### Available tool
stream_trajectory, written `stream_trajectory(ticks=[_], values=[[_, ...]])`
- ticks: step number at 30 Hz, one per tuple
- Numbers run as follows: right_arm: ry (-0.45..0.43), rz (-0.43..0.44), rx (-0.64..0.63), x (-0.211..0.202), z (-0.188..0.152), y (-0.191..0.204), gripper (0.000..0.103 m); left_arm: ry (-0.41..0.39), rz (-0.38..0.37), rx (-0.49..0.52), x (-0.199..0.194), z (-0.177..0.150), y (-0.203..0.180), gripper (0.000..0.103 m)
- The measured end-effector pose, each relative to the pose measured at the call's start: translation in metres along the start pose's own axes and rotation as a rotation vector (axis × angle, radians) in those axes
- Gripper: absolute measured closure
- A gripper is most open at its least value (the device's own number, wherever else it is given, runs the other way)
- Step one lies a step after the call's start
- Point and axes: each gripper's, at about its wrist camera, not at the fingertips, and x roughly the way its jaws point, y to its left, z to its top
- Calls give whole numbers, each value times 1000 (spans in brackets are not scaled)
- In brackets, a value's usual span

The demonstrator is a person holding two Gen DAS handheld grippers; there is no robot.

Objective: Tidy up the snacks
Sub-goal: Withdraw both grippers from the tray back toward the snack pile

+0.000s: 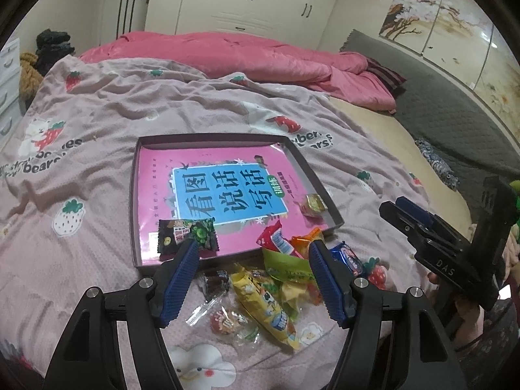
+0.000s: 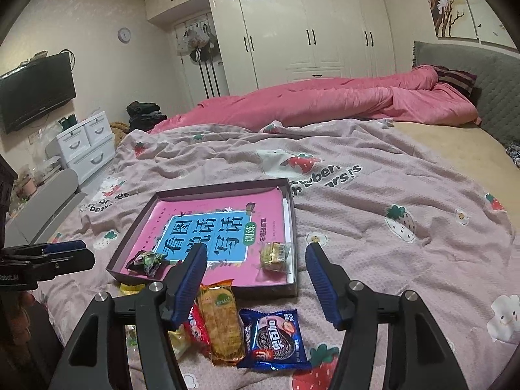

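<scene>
In the left wrist view, the left gripper [image 1: 253, 247] hung with jaws apart and empty over the loose snack pile [image 1: 260, 289]; the yellow snack packet [image 1: 266, 308] lay lengthwise toward the near right, the shallow box [image 1: 325, 191] just beyond.

In the right wrist view, the right gripper [image 2: 256, 253] was parted, holding nothing; the orange cracker pack [image 2: 221, 321] and blue cookie packet [image 2: 274, 341] lay near, below its fingers, closer to it than to the left gripper
</scene>
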Motion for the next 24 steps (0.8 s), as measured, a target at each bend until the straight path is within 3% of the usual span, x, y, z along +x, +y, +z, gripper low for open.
stream_trajectory(ticks=[17, 24], values=[[8, -16, -28, -17, -13, 9, 34, 36, 26, 12, 0, -13, -8, 31], [39, -21, -7, -19, -21, 5, 34, 97, 30, 16, 12, -27, -11, 31]])
